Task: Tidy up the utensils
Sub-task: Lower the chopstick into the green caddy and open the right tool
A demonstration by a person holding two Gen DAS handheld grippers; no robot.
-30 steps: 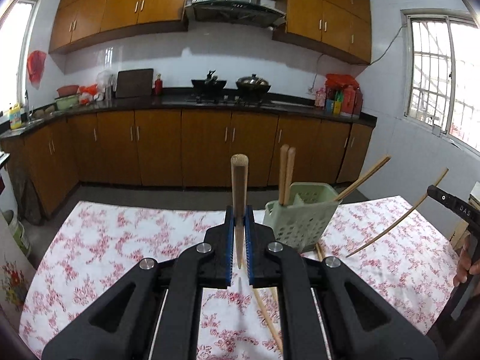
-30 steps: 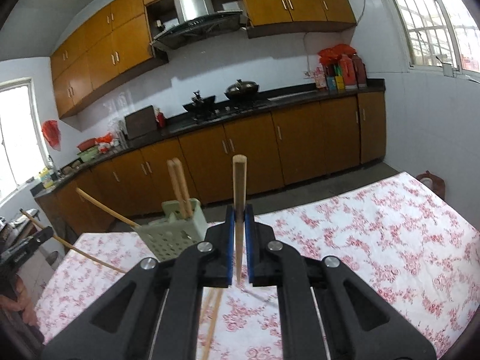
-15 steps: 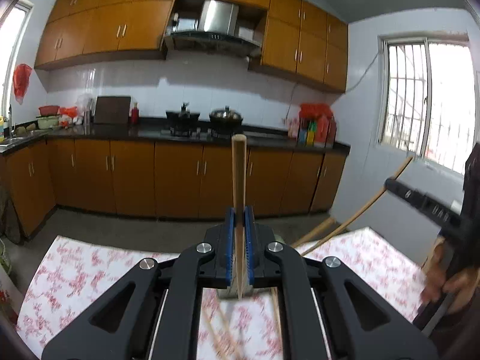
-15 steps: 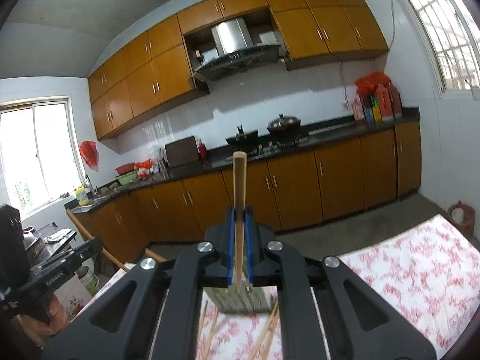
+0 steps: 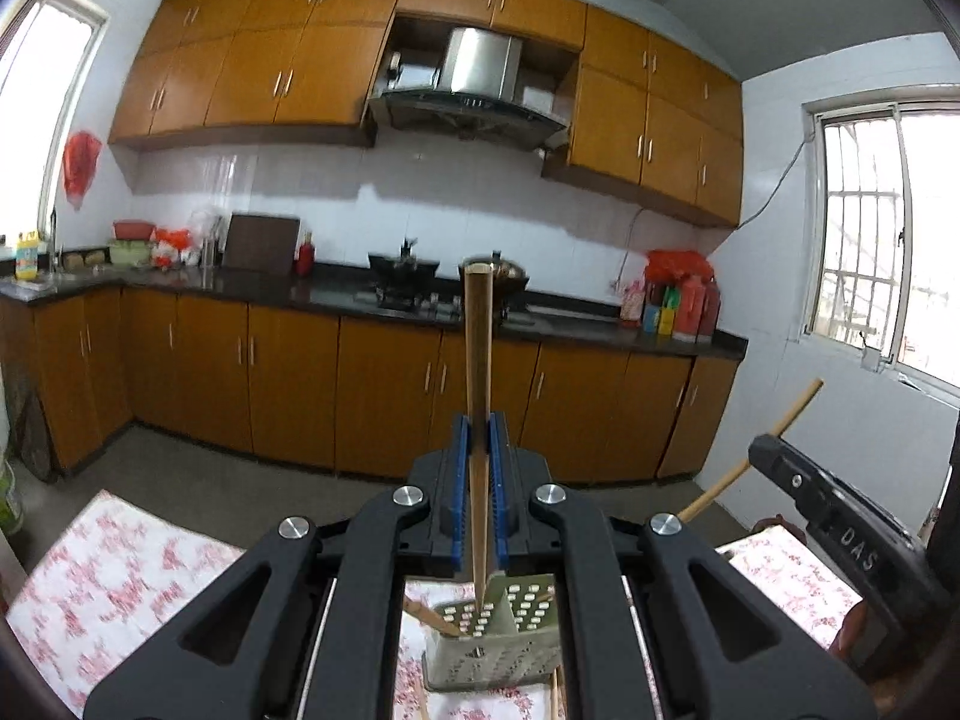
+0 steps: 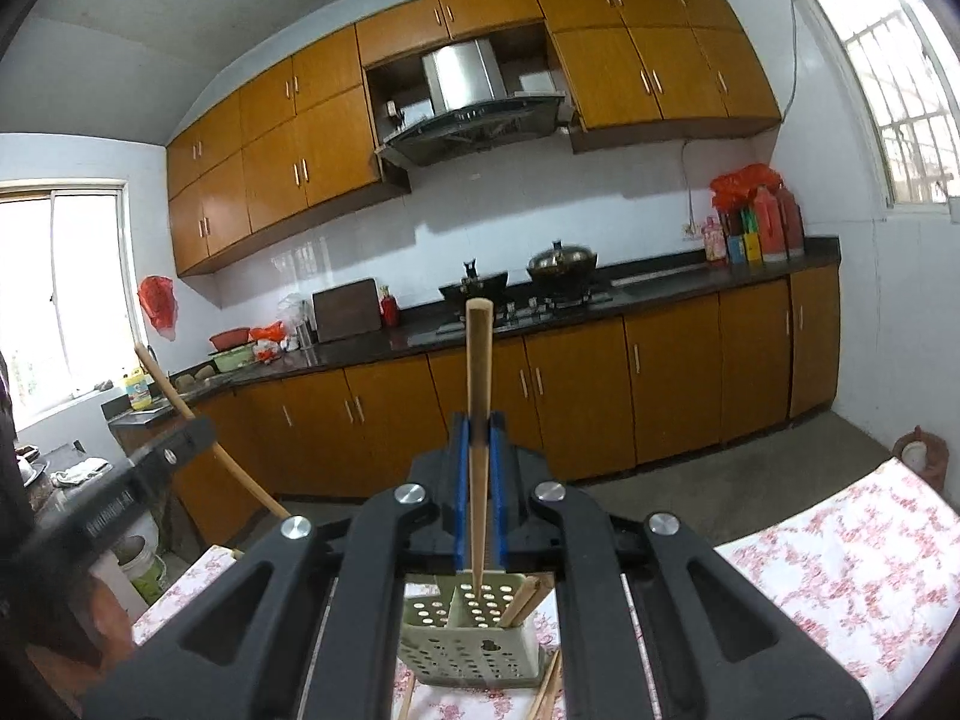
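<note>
A: What does the left gripper [image 5: 478, 498] hold?

B: It is clenched on 1 wooden chopstick [image 5: 478, 396]. The blue pads press it from both sides. The thick end stands up in front of the kitchen counter, and the thin tip points down over the green perforated holder [image 5: 492, 642].

A: And the right gripper [image 6: 478, 498]?

B: The same. It grips another chopstick [image 6: 478, 414], which stands almost upright between the pads, and its tip hangs above the open top of the same holder [image 6: 468, 642].

A: Where is the holder?

B: It stands on the table with the floral cloth [image 6: 840, 570], low in both views, just under the grippers. In the right wrist view I see 2 chopsticks [image 6: 525, 600] already leaning in 1 of its compartments. Some more sticks lie on the cloth beside the base [image 6: 549, 690].

A: Can each camera see the other gripper?

B: Yes. In the left wrist view the right one appears at the right edge with its chopstick slanting up. In the right wrist view the left one appears at the left edge.
</note>
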